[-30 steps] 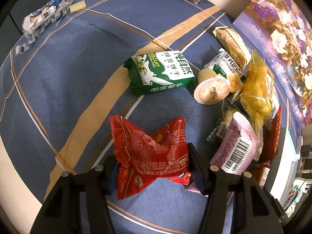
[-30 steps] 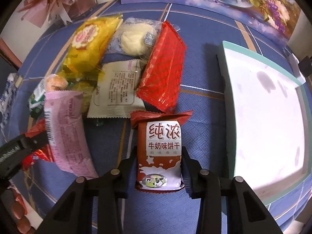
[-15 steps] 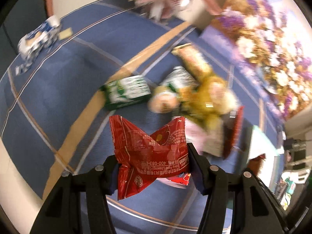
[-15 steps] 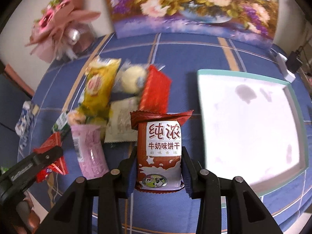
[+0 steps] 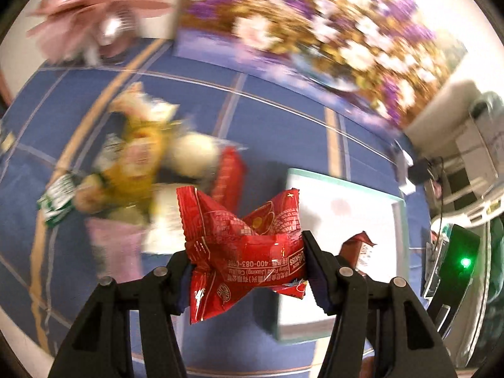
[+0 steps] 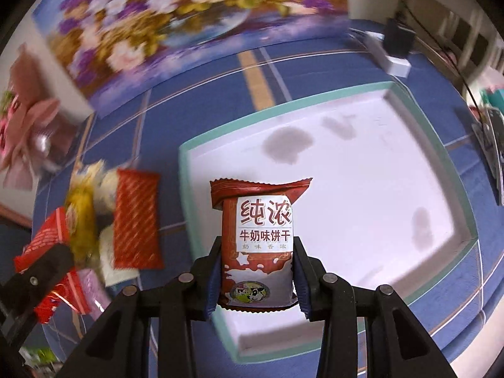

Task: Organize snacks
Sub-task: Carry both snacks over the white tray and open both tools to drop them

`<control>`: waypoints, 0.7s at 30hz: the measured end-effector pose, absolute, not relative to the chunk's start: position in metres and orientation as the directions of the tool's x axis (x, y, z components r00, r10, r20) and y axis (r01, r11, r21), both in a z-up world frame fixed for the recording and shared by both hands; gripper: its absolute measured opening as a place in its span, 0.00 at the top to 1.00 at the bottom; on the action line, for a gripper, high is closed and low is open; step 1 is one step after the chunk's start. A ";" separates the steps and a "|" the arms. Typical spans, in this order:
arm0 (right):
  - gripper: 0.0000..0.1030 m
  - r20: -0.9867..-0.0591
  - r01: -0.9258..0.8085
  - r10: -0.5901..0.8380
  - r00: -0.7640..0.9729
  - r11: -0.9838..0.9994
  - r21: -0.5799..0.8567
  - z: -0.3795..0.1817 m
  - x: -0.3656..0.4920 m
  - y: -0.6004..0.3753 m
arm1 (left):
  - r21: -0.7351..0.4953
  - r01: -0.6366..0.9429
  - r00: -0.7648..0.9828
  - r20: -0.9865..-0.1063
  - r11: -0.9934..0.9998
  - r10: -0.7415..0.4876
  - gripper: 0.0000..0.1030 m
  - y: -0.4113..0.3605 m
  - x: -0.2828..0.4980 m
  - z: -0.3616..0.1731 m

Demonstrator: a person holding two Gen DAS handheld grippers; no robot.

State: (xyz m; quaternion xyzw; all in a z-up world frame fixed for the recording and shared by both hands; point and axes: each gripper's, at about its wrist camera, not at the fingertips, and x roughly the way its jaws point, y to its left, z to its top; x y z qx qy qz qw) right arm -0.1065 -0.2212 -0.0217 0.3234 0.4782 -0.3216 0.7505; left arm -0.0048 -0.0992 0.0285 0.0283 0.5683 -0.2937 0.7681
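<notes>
My left gripper [image 5: 247,271] is shut on a crumpled red snack packet [image 5: 242,252] and holds it in the air above the blue cloth, near the left edge of the white tray [image 5: 346,186]. My right gripper [image 6: 256,277] is shut on a brown-red milk biscuit packet [image 6: 256,242] and holds it over the near left part of the white tray with the teal rim [image 6: 186,170]. The left gripper with its red packet [image 6: 44,239] shows at the left of the right wrist view. The milk biscuit packet's corner [image 5: 357,245] shows in the left wrist view.
A pile of snacks lies left of the tray: a red striped packet [image 6: 137,217], a yellow packet [image 5: 135,163], a pink packet [image 5: 116,249], a green biscuit packet [image 5: 56,197]. A flower painting [image 6: 176,22] and pink bouquet [image 5: 94,9] stand at the back. A white charger [image 6: 390,60] lies beyond the tray.
Both grippers have lifted and swung right toward the tray, each with its packet. The right gripper's packet is now over the tray; the snack pile has dropped back to the left.
</notes>
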 end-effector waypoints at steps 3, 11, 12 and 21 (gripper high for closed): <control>0.60 -0.925 0.814 -0.183 0.334 0.550 0.185 -0.023 -0.114 -0.238 | -0.288 0.518 0.169 -0.889 0.806 -0.426 0.41 -0.129 -0.011 0.023; 0.59 -0.924 0.862 -0.237 0.301 0.482 0.157 -0.023 -0.130 -0.273 | -0.296 0.563 0.120 -0.895 0.772 -0.430 0.40 -0.184 -0.014 -0.011; 0.59 -0.923 0.865 -0.241 0.299 0.476 0.156 -0.023 -0.131 -0.276 | -0.298 0.566 0.114 -0.895 0.769 -0.430 0.40 -0.190 -0.014 -0.016; 0.59 -0.924 0.898 -0.264 0.277 0.413 0.151 -0.031 -0.142 -0.308 | -0.289 0.591 0.100 -0.900 0.753 -0.423 0.40 -0.216 -0.017 -0.040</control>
